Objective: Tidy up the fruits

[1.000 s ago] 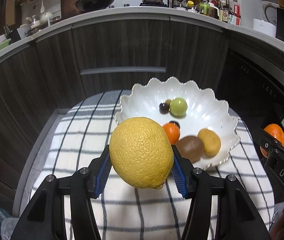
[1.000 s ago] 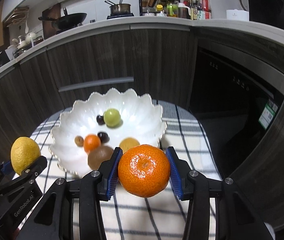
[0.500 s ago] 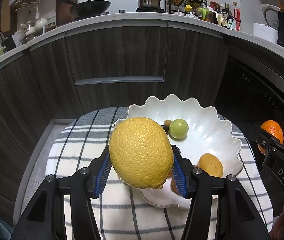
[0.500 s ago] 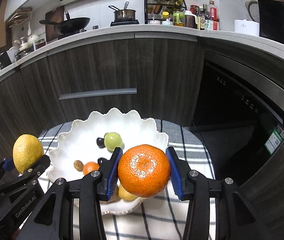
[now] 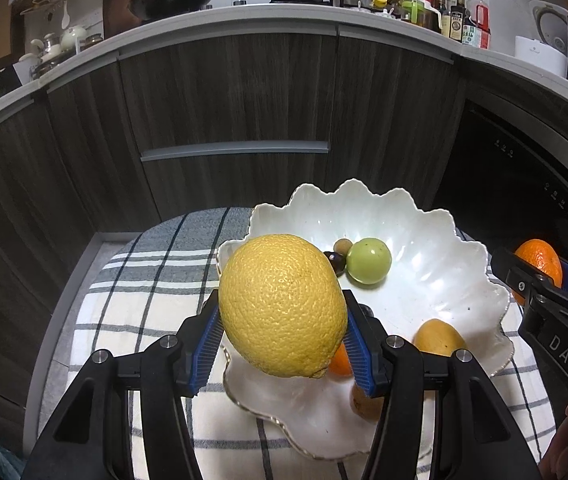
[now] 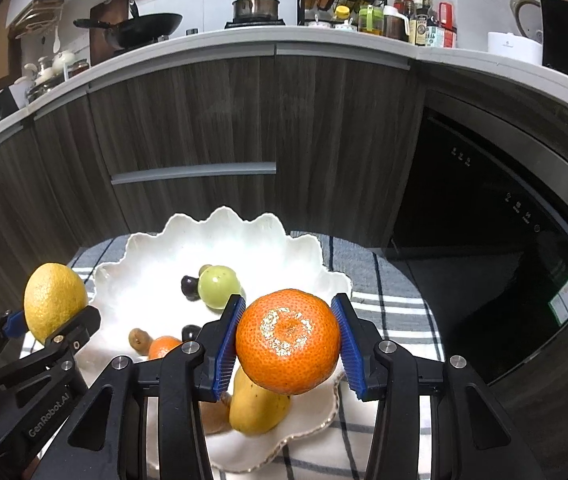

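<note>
My left gripper [image 5: 282, 340] is shut on a large yellow lemon [image 5: 283, 305] and holds it over the near left rim of a white scalloped bowl [image 5: 436, 248]. My right gripper [image 6: 288, 344] is shut on an orange [image 6: 289, 340] above the bowl's [image 6: 260, 236] near right part. The bowl holds a green fruit [image 5: 369, 261], dark grapes [image 5: 336, 261], a small orange fruit [image 6: 163, 346], a yellow mango [image 6: 258, 410] and a brown kiwi, partly hidden. The lemon [image 6: 55, 302] shows left in the right wrist view; the orange [image 5: 540, 266] shows right in the left wrist view.
The bowl stands on a small round table with a white and grey checked cloth [image 5: 144, 304]. Dark wood kitchen cabinets [image 5: 236, 120] stand close behind it. A black oven front [image 6: 484, 280] is at the right. The counter above holds pans and bottles.
Both grippers have moved forward with their fruit, from in front of the bowl to over its near part. Both grips are unchanged.
</note>
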`<state>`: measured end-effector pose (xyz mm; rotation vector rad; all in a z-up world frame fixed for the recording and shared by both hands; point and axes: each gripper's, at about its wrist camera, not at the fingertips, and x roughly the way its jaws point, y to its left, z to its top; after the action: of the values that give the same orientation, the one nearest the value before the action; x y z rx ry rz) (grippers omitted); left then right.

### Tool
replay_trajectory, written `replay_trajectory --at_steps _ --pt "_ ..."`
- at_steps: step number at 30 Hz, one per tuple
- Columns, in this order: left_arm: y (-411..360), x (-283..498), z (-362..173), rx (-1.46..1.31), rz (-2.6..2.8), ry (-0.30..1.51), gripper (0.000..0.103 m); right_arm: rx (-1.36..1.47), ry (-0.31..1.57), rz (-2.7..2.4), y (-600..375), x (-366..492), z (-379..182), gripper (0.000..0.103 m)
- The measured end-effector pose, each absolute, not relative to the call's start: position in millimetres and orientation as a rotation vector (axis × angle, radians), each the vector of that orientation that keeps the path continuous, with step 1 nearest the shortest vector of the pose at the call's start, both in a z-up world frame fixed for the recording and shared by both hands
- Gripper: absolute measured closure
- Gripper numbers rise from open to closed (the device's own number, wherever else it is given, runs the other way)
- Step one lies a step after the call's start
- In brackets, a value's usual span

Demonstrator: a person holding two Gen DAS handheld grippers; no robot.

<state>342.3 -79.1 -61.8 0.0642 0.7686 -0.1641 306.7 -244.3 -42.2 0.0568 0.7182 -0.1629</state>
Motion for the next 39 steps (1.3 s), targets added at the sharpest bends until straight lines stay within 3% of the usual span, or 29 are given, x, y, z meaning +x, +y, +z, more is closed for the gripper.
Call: replay_trajectory --at_steps 24,25,27,29,33,36,39 --pt "-83.6 371.6 -103.6 0.056 -0.175 0.900 0.047 0.045 0.793 -0.160 -244.4 342.8 -74.7 0.056" --pt "-83.7 370.0 -102.6 0.059 -0.174 0.888 0.046 0.045 0.795 -0.160 -244.3 342.6 -75.4 0.053" --pt "-84.0 366.7 -98.0 0.072 -0.160 0.860 0.025 0.037 0.786 -0.167 -243.6 340.7 -74.4 0.039" --pt "-83.0 364.5 -92.7 0.077 -0.144 0.830 0.021 0.035 0.772 -0.172 -243.6 338.2 -72.8 0.028" --pt "-82.4 365.0 -84.3 0.090 -0.134 0.816 0.019 0.043 0.766 -0.183 -245.8 335.8 -69.9 0.026" --pt "-80.1 362.7 -78.3 0.087 -0.112 0.807 0.008 0.056 0.770 -0.192 -247.9 334.5 -68.2 0.024" --pt "-78.7 356.2 -70.5 0.087 -0.107 0.785 0.008 0.057 0.768 -0.204 -248.3 330.0 -64.3 0.020"
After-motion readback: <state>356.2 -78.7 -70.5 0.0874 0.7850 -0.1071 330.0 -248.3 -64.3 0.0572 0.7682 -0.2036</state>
